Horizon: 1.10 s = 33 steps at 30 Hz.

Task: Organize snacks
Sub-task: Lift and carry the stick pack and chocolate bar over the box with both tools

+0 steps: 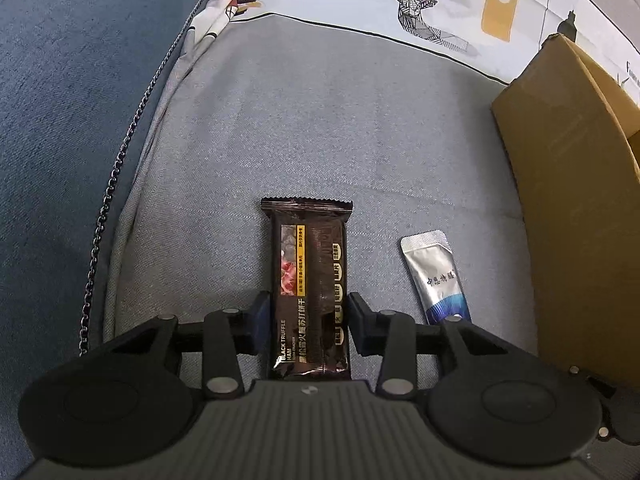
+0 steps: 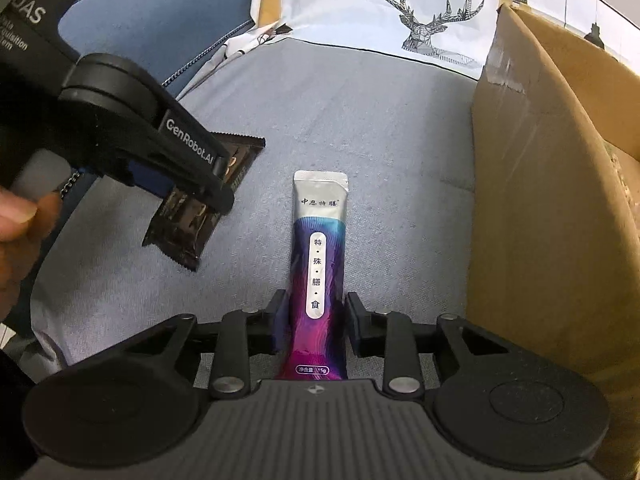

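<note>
My left gripper [image 1: 308, 316] is shut on a dark brown cracker pack [image 1: 310, 276] marked "Black Truffle Ham", held lengthwise above the grey cloth. The same pack [image 2: 200, 216] and the left gripper [image 2: 188, 176] show at the left of the right wrist view. My right gripper [image 2: 314, 320] is shut on a silver and purple sachet [image 2: 318, 256], held lengthwise between the fingers. That sachet [image 1: 436, 280] shows to the right of the cracker pack in the left wrist view.
An open cardboard box [image 1: 580, 208] stands at the right, close to the right gripper, also seen in the right wrist view [image 2: 552, 200]. A grey cloth [image 1: 320, 128] with a deer print covers the surface. Blue fabric [image 1: 72, 100] with a chain lies at the left.
</note>
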Each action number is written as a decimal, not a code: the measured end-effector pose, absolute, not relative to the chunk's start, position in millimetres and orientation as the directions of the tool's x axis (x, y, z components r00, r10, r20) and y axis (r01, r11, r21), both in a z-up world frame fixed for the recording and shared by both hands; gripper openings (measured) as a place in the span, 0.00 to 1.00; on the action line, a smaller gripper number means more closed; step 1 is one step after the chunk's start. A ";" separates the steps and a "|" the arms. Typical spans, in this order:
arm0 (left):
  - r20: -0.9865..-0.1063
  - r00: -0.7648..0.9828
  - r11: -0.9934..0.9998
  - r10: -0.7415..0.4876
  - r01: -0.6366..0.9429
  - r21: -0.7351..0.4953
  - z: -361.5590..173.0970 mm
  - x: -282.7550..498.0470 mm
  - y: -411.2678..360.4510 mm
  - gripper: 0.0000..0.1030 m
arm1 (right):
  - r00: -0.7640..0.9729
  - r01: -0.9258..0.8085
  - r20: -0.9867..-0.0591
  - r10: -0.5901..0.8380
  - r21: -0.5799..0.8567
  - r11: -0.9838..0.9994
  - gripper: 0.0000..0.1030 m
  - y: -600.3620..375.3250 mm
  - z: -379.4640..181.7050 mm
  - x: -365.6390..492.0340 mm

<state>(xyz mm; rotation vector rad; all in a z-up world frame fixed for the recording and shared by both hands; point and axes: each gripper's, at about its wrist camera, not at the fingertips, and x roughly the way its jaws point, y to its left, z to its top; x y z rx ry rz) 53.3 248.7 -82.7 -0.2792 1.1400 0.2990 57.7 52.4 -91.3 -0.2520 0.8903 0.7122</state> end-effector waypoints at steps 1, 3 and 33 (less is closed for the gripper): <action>-0.918 0.386 0.927 0.092 -0.370 -0.063 -82.9 53.3 248.6 0.43 | 0.421 -0.662 -0.782 0.460 0.082 0.745 0.31 52.8 -91.6 58.2; -0.918 0.385 0.930 0.095 -0.363 -0.056 -83.7 55.3 248.6 0.43 | 0.427 -0.665 -0.780 0.457 0.071 0.744 0.31 54.2 -91.0 57.7; -0.857 0.512 0.905 0.052 -0.387 -0.176 -62.7 49.8 253.6 0.41 | 0.495 -0.646 -0.724 0.480 0.062 0.761 0.23 47.4 -84.2 45.9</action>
